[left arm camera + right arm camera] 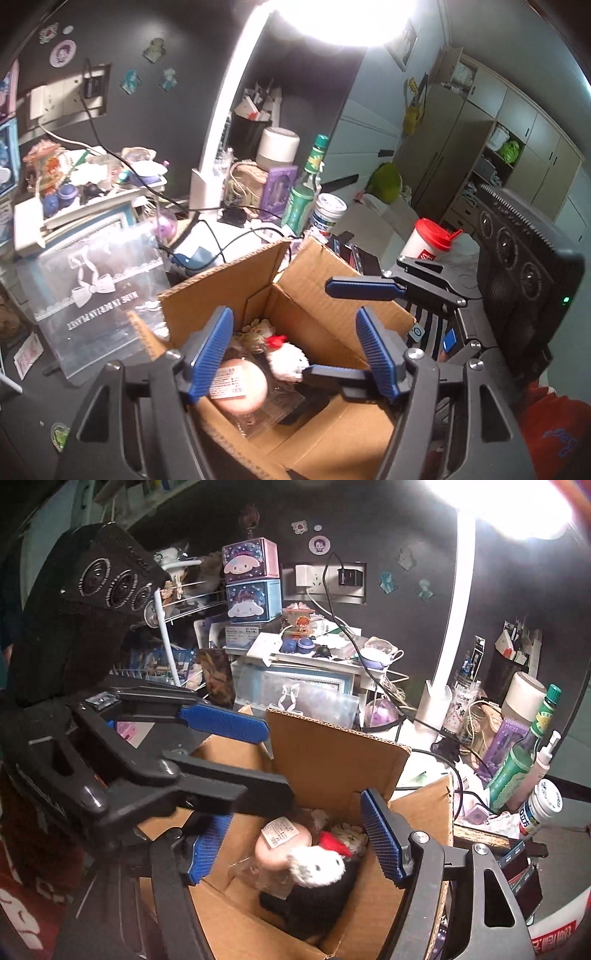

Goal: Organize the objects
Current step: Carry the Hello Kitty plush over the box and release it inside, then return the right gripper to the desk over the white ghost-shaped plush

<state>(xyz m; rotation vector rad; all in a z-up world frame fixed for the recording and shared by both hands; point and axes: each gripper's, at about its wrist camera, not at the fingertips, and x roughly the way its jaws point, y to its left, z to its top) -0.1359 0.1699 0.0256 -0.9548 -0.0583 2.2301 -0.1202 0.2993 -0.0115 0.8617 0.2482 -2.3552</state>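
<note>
While both grippers hover over the open cardboard box (325, 295) at lower centre, I see the left gripper (295, 354) and right gripper (295, 845) with jaws spread, holding nothing. Inside lie a pale pink ball (242, 386) bearing a printed label, a white plush (316, 867) with a red bow, and something black and furry (306, 908).

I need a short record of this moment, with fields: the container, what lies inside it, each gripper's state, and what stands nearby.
container: cardboard box, flaps open
inside: pink ball with label, white plush with red bow, black plush
left gripper: open, above the box, holds nothing
right gripper: open, above the box, holds nothing
nearby: green bottle, white lamp
</note>
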